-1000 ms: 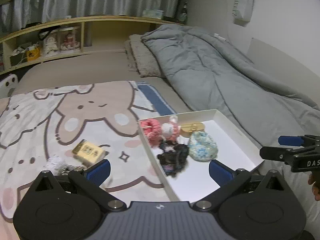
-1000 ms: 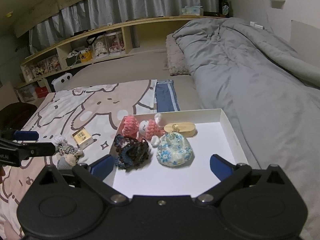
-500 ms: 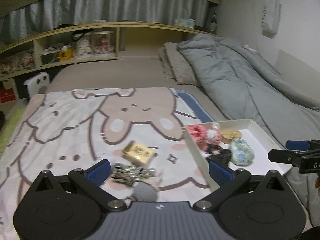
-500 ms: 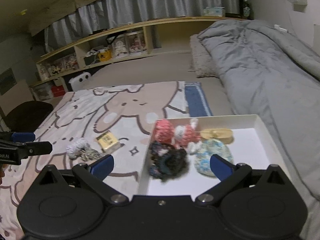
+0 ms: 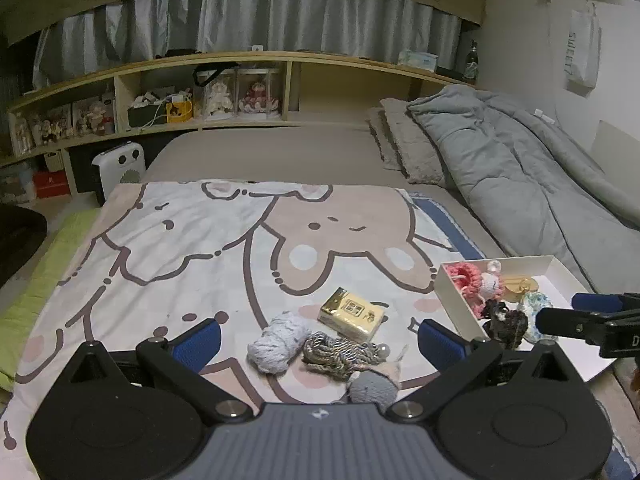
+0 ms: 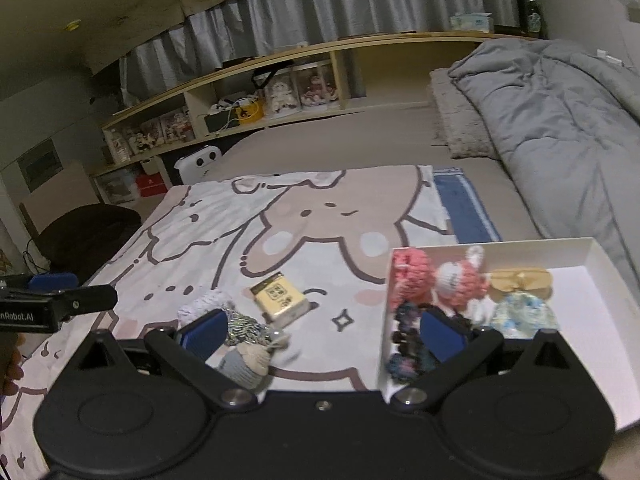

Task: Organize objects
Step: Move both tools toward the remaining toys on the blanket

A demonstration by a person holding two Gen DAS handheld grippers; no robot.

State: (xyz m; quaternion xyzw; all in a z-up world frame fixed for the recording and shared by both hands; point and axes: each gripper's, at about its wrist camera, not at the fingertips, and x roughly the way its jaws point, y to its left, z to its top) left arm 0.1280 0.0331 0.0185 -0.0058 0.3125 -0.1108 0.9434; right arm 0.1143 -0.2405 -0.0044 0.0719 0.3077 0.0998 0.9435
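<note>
A yellow box [image 5: 351,313] [image 6: 280,299] lies on the cartoon blanket [image 5: 200,248]. In front of it lie a pale grey yarn bundle [image 5: 276,338], a striped braided scrunchie [image 5: 340,354] [image 6: 244,326] and a grey knitted ball [image 5: 372,386] [image 6: 244,364]. My left gripper [image 5: 318,338] is open, just above these, holding nothing. A white tray [image 5: 560,270] [image 6: 600,260] to the right holds a pink scrunchie [image 6: 408,276], a pink bunny [image 6: 458,280], a tan clip [image 6: 520,280], a floral pouch [image 6: 520,316] and a dark scrunchie [image 6: 404,344]. My right gripper [image 6: 320,332] is open and empty over the tray's left edge.
A grey duvet [image 5: 520,168] and pillow [image 5: 408,152] lie on the bed's right side. A wooden shelf [image 5: 240,92] with dolls and boxes runs along the far wall. A white heater [image 5: 118,168] stands off the bed's left, beside a green mat [image 5: 36,288].
Both grippers have swung left, from over the tray toward the loose items on the blanket. Both stayed open; nothing was picked up.
</note>
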